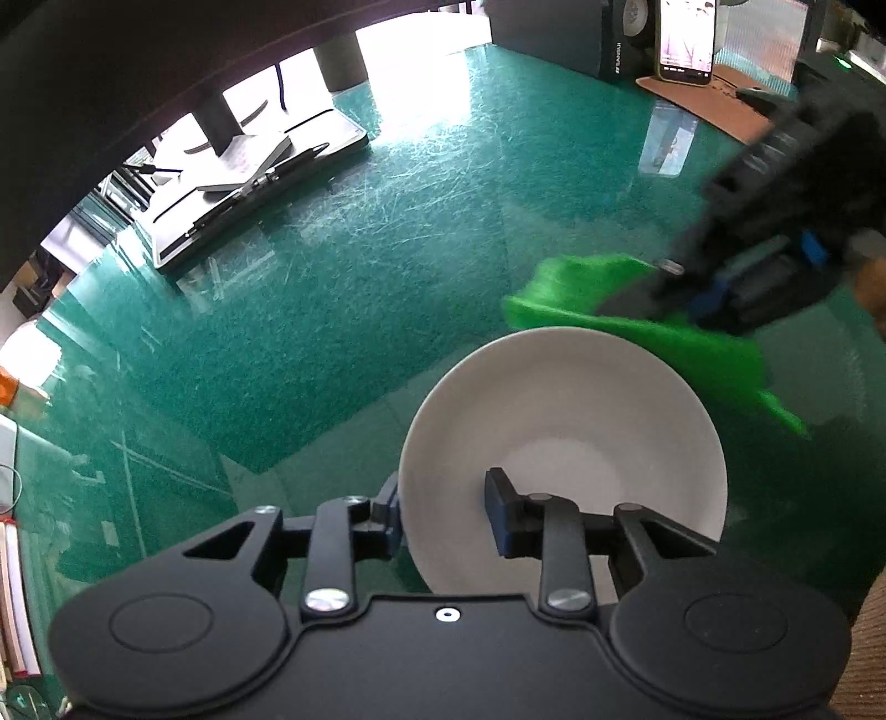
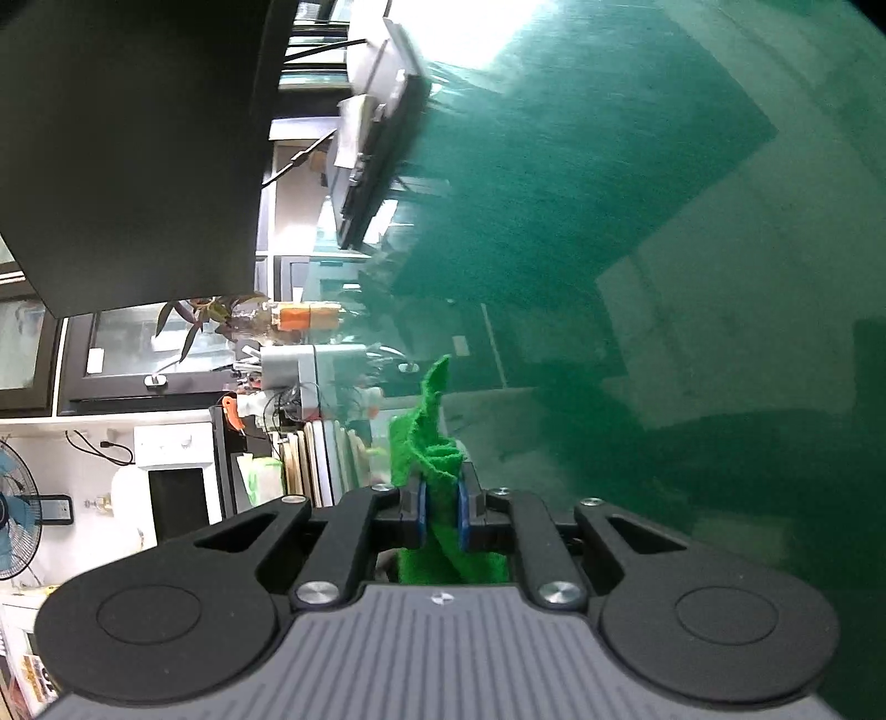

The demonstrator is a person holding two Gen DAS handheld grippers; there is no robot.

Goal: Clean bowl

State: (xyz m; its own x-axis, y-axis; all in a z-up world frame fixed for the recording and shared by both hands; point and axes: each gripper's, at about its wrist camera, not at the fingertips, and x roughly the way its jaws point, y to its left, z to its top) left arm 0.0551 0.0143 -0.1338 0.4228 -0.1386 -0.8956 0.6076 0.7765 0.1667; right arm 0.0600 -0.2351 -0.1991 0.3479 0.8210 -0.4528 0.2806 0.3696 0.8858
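Observation:
A white bowl (image 1: 581, 410) sits on the green glass-topped table (image 1: 343, 288), right in front of my left gripper (image 1: 443, 515). Its jaws straddle the bowl's near-left rim, one blue pad outside the wall and one inside, shut on it. Just beyond the bowl's far rim lies a bright green cloth (image 1: 692, 343), partly draped on the table. My right gripper (image 1: 667, 274) comes in from the right and pinches that cloth. In the right wrist view the cloth (image 2: 437, 471) is bunched between the blue pads of the right gripper (image 2: 441, 509) and sticks out past them. The bowl is out of that view.
A closed laptop with a stand and a pen (image 1: 260, 183) lies at the back left. A lit phone (image 1: 685, 41) leans at the back right on a brown mat (image 1: 714, 105), beside a dark box (image 1: 554, 33). Books (image 1: 11, 598) line the left edge.

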